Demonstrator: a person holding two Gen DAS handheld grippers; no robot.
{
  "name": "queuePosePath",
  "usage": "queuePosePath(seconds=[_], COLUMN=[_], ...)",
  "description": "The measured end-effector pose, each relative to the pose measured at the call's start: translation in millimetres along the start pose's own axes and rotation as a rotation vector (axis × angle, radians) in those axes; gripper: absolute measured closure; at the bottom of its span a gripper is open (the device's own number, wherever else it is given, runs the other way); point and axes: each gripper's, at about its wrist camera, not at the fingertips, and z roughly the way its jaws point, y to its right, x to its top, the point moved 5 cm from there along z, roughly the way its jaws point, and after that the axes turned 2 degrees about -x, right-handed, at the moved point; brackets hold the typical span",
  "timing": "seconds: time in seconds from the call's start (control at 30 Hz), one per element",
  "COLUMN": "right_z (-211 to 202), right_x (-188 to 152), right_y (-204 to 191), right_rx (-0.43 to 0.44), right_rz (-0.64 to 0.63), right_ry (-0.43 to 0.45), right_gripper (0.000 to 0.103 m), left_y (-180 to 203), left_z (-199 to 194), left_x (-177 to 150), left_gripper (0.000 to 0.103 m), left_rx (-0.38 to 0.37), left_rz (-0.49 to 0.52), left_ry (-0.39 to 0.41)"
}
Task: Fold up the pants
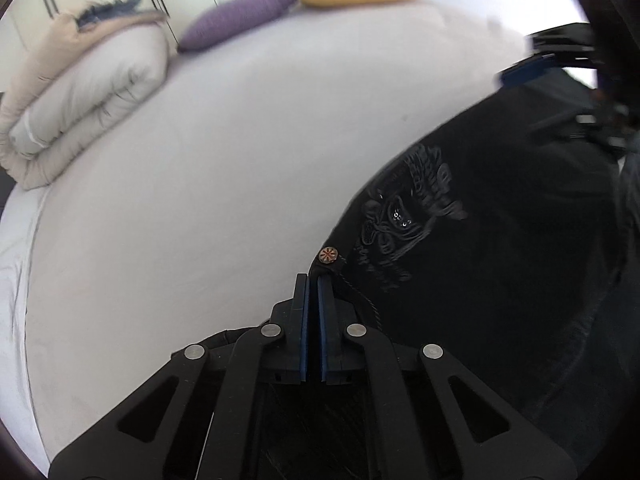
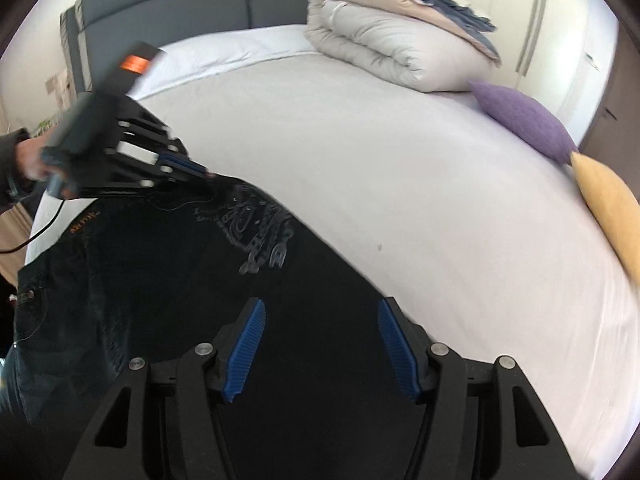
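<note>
Dark denim pants [image 1: 500, 248] with a grey embroidered print lie on a white bed; they also show in the right wrist view [image 2: 168, 280]. My left gripper [image 1: 312, 278] is shut on the pants' waist corner, just below a copper button [image 1: 327, 255]. It shows in the right wrist view [image 2: 200, 172], holding that corner slightly lifted. My right gripper [image 2: 320, 308] is open, its blue pads spread above the dark fabric. It shows blurred at the far right of the left wrist view [image 1: 532, 70].
A rolled beige duvet [image 2: 400, 40] lies at the head of the bed [image 2: 380, 168]. A purple cushion [image 2: 524, 120] and a yellow cushion [image 2: 612, 208] lie along the right edge. A grey headboard [image 2: 224, 4] stands behind.
</note>
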Motion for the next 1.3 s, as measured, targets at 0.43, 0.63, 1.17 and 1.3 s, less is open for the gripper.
queuePosePath(seconds=[0.43,0.63,1.17,1.3], right_z=[50.1,32.0,-40.0,-63.0], right_x=[25.5,24.3,-44.2,-84.1], right_y=[-29.6,-38.1,-184.9,-215.3], right_rx=[0.003,-0.002,-0.044,-0.146], right_rz=[-0.18,-0.119,-0.405,-0.557], right_ry=[-0.121,-0.075,0.0,-0.005], right_gripper=[0.087,0.096,0.097,0.097], left_y=[15.7,34.9,106.7,141.0], left_z=[-46.4,-73.2,-169.5,-190.0], left_x=[-15.8,-28.9,-142.3,-181.3], left_gripper=[0.101,0.101,0.102,0.103], left_rx=[0.028,0.026,0.02,0.006], left_rz=[-0.006,-0.038,-0.059,-0.024], left_ry=[0.129,0.161,0.147,0.117])
